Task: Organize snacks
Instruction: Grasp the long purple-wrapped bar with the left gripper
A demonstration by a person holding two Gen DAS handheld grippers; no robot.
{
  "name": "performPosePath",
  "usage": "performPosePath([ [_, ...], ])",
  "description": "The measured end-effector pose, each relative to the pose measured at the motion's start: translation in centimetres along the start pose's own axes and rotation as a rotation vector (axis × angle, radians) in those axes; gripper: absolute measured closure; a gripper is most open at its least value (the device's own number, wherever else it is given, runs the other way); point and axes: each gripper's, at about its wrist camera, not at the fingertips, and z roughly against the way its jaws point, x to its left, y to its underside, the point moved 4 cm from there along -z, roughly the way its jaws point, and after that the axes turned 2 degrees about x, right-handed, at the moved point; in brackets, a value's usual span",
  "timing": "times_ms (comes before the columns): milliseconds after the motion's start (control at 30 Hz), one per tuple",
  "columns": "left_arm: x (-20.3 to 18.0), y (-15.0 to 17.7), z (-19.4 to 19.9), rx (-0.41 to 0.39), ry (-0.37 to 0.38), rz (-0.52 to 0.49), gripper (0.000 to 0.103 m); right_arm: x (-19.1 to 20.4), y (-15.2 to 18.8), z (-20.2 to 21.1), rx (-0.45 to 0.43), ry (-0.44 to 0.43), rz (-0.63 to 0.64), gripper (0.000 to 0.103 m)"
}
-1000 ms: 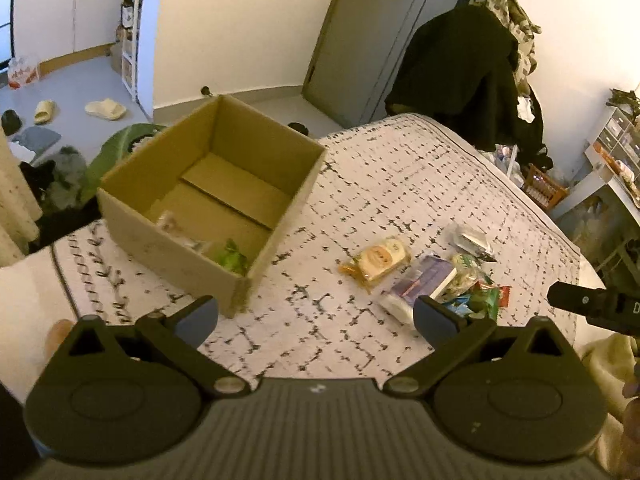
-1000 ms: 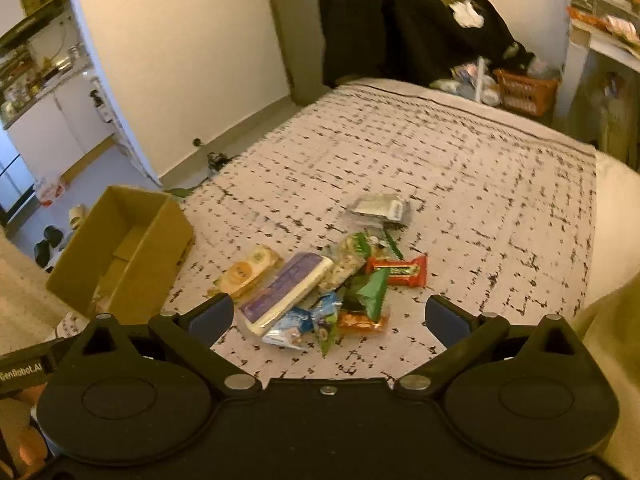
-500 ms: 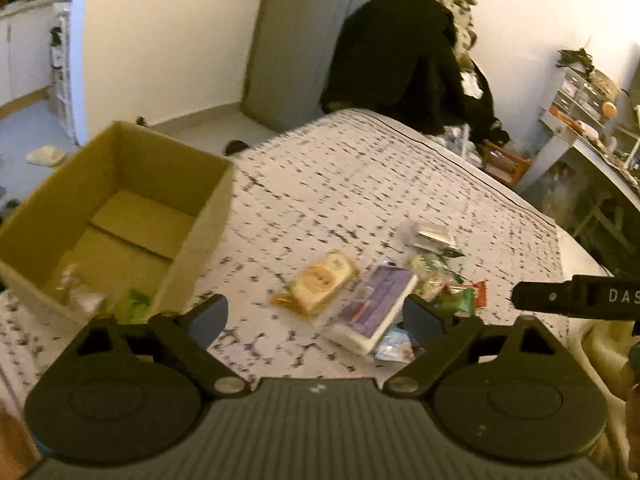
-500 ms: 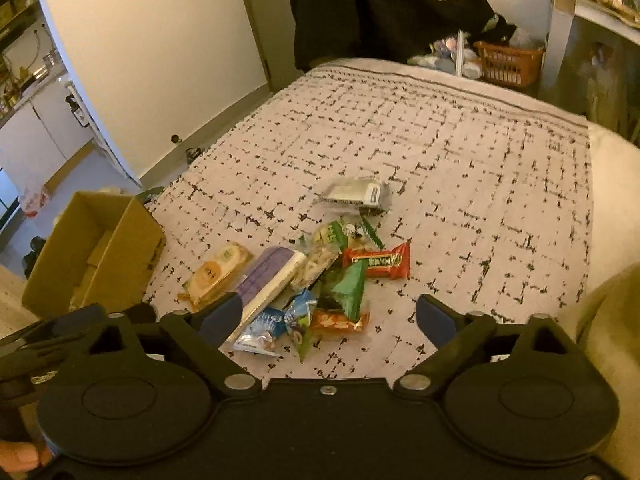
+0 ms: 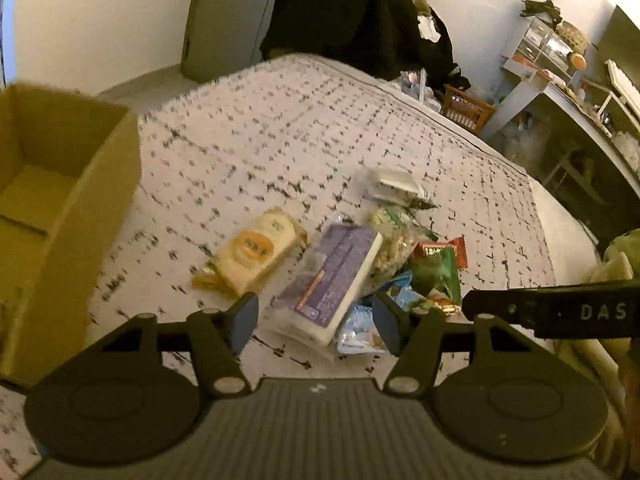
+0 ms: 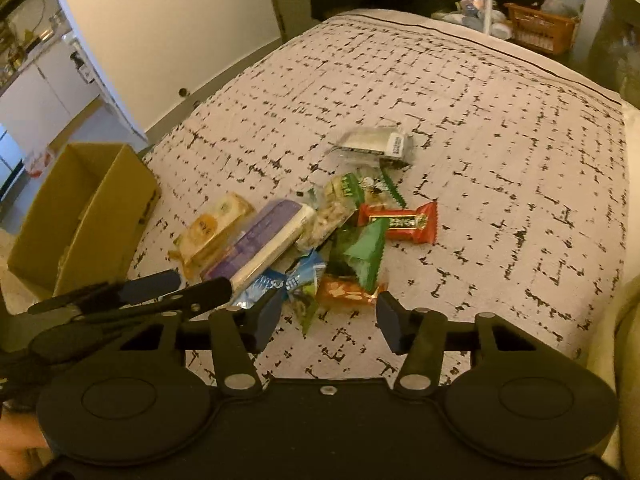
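Two closing hand-held grippers above snack pile (image 6: 320,232), nothing gripped.

Dim, warm yellowish indoor light; left view motion-blurred, fisheye edges strongly bent.

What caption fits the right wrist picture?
Right gripper, jaws closing on nothing, above a snack pile near a cardboard box.

The snack pile (image 6: 320,236) lies packed together in the middle of the bed (image 6: 500,128), packets touching and overlapping, so there is little room between them. Around the pile the bedcover is free on the far side and on the right. The cardboard box (image 6: 84,216) stands at the left edge and blocks that side. The left gripper (image 6: 200,282) reaches in low beside the right gripper (image 6: 328,316), narrowing the near-left approach.
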Motion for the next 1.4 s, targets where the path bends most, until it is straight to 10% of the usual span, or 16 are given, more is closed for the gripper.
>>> performPosePath([
  [367,0.5,0.4,-2.2,0.008,0.003,0.031,0.041,1.5,0.3,-3.5,0.077,0.001,0.096,0.069],
  [533,1.3,0.4,-3.0,0.005,0.000,0.056,0.042,1.7,0.7,-4.0,0.090,-0.017,0.105,0.094],
  [667,1.0,0.2,-2.7,-0.016,0.010,0.016,0.060,1.8,0.9,-3.7,0.095,-0.019,0.113,0.103],
  [1200,0.8,1.1,1.4,-0.058,0.000,0.001,0.103,3.1,0.2,0.2,-0.016,-0.032,0.109,0.103],
  [1400,0.1,1.1,4.3,-0.096,-0.002,-0.010,0.103,4.6,0.4,2.0,-0.052,-0.057,0.108,0.103],
])
